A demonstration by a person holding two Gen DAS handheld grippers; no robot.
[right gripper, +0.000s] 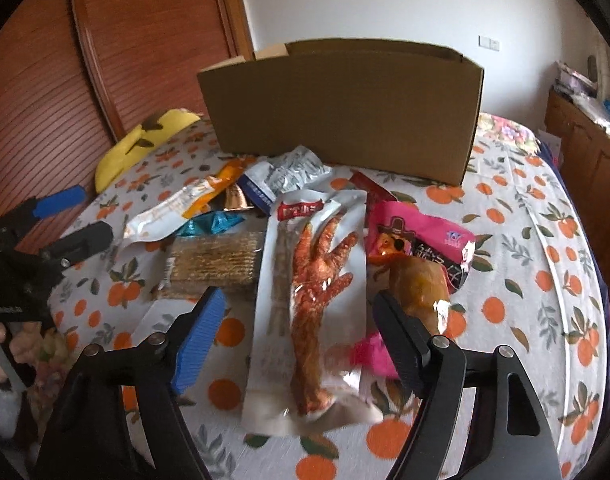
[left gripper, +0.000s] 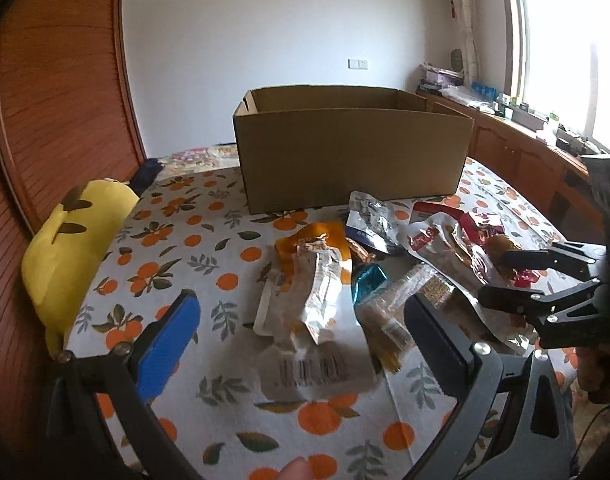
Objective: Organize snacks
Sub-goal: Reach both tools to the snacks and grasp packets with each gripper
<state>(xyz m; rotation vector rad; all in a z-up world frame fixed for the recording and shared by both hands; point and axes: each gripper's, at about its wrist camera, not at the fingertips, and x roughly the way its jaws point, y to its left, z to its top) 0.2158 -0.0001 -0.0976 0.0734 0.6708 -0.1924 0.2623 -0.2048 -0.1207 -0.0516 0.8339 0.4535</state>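
Both my grippers spread wide.
My left gripper and right gripper hang low, jaws apart, gripping nothing.

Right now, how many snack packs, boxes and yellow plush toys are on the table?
Snack packs I can tell apart: 8, such as the chicken foot pack and the pink pack; some overlap, so the count is rough
Cardboard box: 1
Yellow plush toy: 1
Total: 10

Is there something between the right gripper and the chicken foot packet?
Nothing visible. The chicken foot packet lies on top of the pile, directly between the open fingers of the right gripper.
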